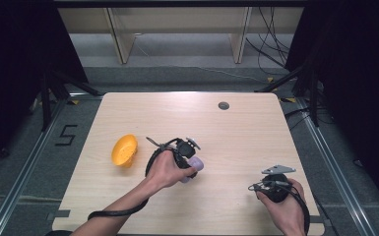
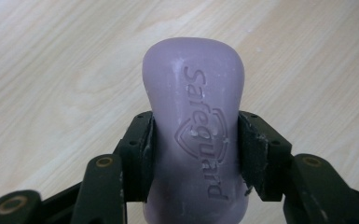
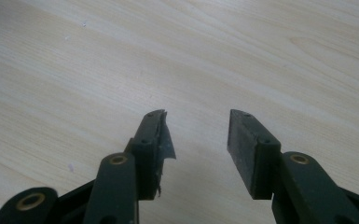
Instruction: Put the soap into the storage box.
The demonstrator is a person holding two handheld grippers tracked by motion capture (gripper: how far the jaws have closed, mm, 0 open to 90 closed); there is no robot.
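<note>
Your left gripper [image 2: 195, 144] is clamped on one purple bar of Safeguard soap [image 2: 195, 116], both pads pressed flat against its long sides at about mid-length, with the rounded end sticking out past the tips. In the high view the soap bar [image 1: 195, 165] sits near the centre of the wooden table [image 1: 236, 132], tucked under your left hand [image 1: 166, 168], and the orange soap dish [image 1: 124, 150] lies tipped at roughly nine o'clock from it, close but apart. If the dish is where the bar is headed, keep the squeeze steady and even, since soap is slick and could slide out forward; carry it low, bring it in over the open side of the dish, and let go only once the bar rests inside. The dish looks to be on its edge, so it may rock when touched. Your right gripper [image 3: 196, 135] hangs over bare wood at about four o'clock from the soap, jaws spread apart and holding nothing; it could steady the dish. Count: one soap bar, one dish, two grippers.
</note>
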